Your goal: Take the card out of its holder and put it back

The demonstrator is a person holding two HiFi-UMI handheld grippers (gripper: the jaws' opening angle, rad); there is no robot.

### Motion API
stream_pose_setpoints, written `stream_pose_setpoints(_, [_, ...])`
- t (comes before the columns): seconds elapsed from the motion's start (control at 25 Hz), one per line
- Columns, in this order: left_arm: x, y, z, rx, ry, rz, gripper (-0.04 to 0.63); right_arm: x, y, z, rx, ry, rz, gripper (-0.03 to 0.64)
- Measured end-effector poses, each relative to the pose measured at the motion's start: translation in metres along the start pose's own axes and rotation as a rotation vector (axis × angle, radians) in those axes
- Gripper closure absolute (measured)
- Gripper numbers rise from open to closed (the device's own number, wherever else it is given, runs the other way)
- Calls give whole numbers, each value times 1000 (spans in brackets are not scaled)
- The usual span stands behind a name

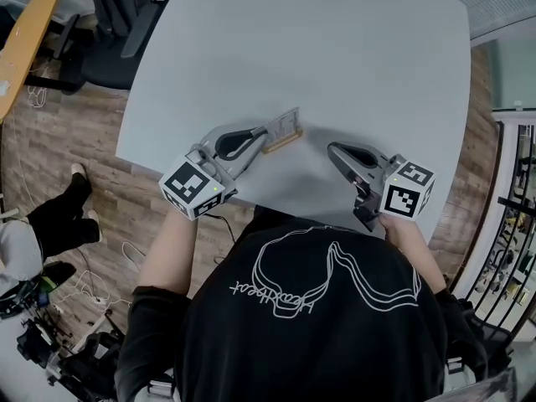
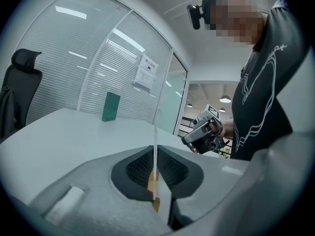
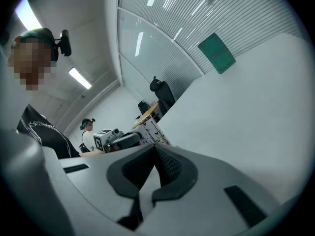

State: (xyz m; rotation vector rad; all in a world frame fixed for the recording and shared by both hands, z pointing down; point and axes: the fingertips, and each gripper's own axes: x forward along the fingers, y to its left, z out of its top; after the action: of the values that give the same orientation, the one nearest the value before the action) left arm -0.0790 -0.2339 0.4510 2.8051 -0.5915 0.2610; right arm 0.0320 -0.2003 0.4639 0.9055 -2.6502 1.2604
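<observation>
Pinching the card [image 1: 286, 123] by one end, the left hand-held gripper [image 1: 266, 133] has its jaws drawn nearly together on the thin sheet. In the left gripper view the card [image 2: 155, 149] runs edge-on straight up between the pads. Its lower edge meets a sliver of tan wood, which looks like the holder [image 2: 154, 185].

From the head view, the card stands tilted along the holder [image 1: 283, 141], a short wooden strip lying on the counter [image 1: 352, 48] close to the near edge, toward the near left corner. Card and holder seem to be touching. I judge the card to be seated in the slot or right at its mouth, though the pictures do not show which. Nor can I tell whether this is the start of the pull-out or the end of the return. At the least, one of the two steps is in hand and the grip has not been released.

The card looks stiff, pale and very thin, with a darker border. The right hand-held gripper [image 1: 334, 150] rests well apart toward the near right corner, its jaws closed on nothing, as the right gripper view [image 3: 155, 163] confirms.
</observation>
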Motion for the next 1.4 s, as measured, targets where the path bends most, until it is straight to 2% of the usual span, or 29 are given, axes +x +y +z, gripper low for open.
stream_pose_setpoints(0.2, [0,-1,-7,-5,27,14,569,-2,-3,-5,15,-6,5,607])
stream_pose_setpoints(0.44, [3,-3,-29,27,105,27,569,-4,-6,-6,26,-24,12,607])
stream_pose_setpoints(0.84, [6,-2,-35,-12,101,59,568,-21,-8,-13,34,-33,1,607])
stream_pose_setpoints(0.88, [6,-4,-35,-21,96,61,565,-23,-7,-14,32,-34,2,607])
stream_pose_setpoints(0.96, [6,-4,-32,-48,74,76,487,-30,-4,-15,25,-35,-1,607])
stream_pose_setpoints(1.0, [5,-3,-30,-61,60,90,467,-33,-3,-15,20,-35,-4,607])
stream_pose_setpoints(1.16, [-3,-3,-20,-90,-1,172,435,-54,4,-15,-8,-57,10,607])
stream_pose_setpoints(1.4, [-36,-18,17,-118,-158,371,434,-91,31,-15,-138,-67,48,607])
